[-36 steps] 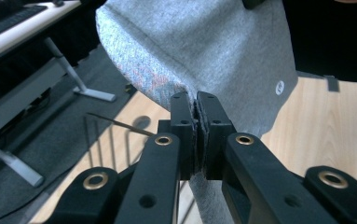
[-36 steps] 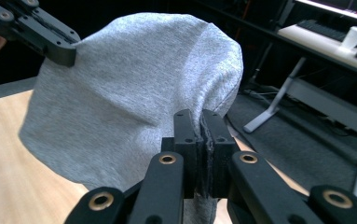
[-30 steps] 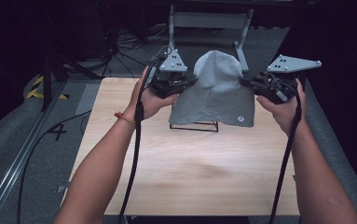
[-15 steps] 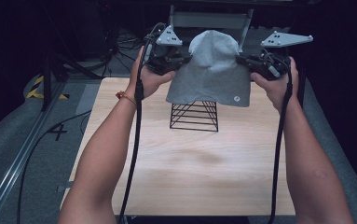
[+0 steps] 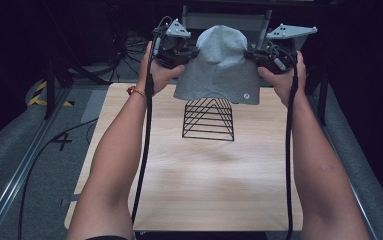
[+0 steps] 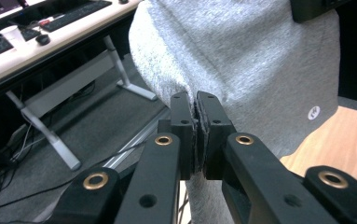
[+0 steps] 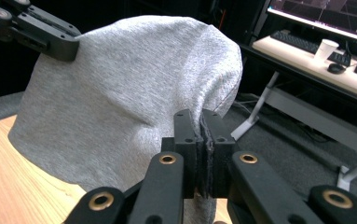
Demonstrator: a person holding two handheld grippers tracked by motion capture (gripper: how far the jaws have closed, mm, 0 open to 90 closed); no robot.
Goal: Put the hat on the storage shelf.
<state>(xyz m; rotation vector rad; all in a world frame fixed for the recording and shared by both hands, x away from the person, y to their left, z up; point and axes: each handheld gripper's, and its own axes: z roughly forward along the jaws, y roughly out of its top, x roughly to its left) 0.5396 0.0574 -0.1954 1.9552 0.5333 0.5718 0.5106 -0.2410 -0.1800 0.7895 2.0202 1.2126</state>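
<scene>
Between the two grippers a grey beanie (image 5: 219, 65) is held up, stretched above a black wire stand (image 5: 208, 119) on the wooden table (image 5: 199, 190). One edge of the fabric is clamped in the left gripper (image 6: 195, 112), jaws pressed together on it. The opposite edge is pinched likewise by the right gripper (image 7: 200, 126).

Badge on hat (image 5: 246, 96): too small to read (a pale round dot).
Wire stand (image 5: 208, 119): top hidden behind the hat (image 5: 219, 60).
Forearms: cut off at the bottom edge.
</scene>
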